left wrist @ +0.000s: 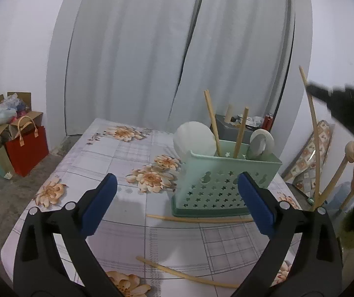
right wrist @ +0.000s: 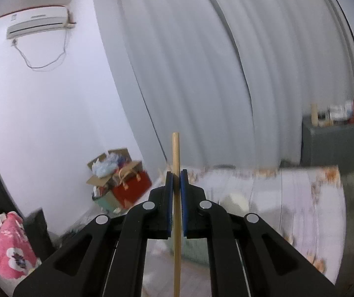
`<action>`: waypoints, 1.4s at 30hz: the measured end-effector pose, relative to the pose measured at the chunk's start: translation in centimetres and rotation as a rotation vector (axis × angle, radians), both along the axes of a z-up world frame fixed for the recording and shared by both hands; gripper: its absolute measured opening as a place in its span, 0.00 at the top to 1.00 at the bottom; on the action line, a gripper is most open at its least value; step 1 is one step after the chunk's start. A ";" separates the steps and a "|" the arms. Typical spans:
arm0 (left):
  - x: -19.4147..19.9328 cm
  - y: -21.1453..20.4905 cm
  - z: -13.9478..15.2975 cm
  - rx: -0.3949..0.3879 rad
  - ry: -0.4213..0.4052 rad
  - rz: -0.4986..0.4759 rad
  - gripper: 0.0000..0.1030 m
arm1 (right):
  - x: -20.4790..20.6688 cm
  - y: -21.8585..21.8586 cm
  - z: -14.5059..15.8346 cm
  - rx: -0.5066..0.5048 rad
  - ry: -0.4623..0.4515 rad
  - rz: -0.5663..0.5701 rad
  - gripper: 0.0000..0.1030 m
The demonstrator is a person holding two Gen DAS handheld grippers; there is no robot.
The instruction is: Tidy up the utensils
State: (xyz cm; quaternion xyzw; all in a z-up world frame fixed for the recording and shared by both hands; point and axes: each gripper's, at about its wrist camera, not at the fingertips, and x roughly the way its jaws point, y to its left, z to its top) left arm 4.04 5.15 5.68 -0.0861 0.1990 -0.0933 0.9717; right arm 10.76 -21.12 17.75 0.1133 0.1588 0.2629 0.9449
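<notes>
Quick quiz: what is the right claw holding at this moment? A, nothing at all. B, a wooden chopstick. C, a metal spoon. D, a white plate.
B: in the right wrist view the right claw has its blue pads closed on a thin wooden chopstick that stands upright between them, its end sticking up above the tips.

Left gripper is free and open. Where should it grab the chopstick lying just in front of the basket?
Probably mid-length on the chopstick, from above, pads across its thin width. It lies flat, crosswise, close to the basket, so keep the left gripper on the near side.
</notes>
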 end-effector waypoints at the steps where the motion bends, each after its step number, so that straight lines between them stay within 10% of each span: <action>1: -0.1 0.1 0.1 0.000 0.000 0.003 0.08 | 0.4 0.3 0.9 0.003 -0.024 0.003 0.94; 16: -0.2 2.2 -0.8 -0.036 0.029 0.038 0.08 | 6.7 4.6 5.0 -0.001 -0.226 -0.061 0.94; 33: 0.1 2.8 -1.3 -0.031 0.052 0.055 0.08 | 9.4 6.2 -1.6 -0.178 -0.092 -0.078 0.92; 42: 0.0 2.0 -1.2 -0.009 0.054 0.039 0.08 | 5.6 2.2 -1.1 -0.093 -0.062 -0.077 0.66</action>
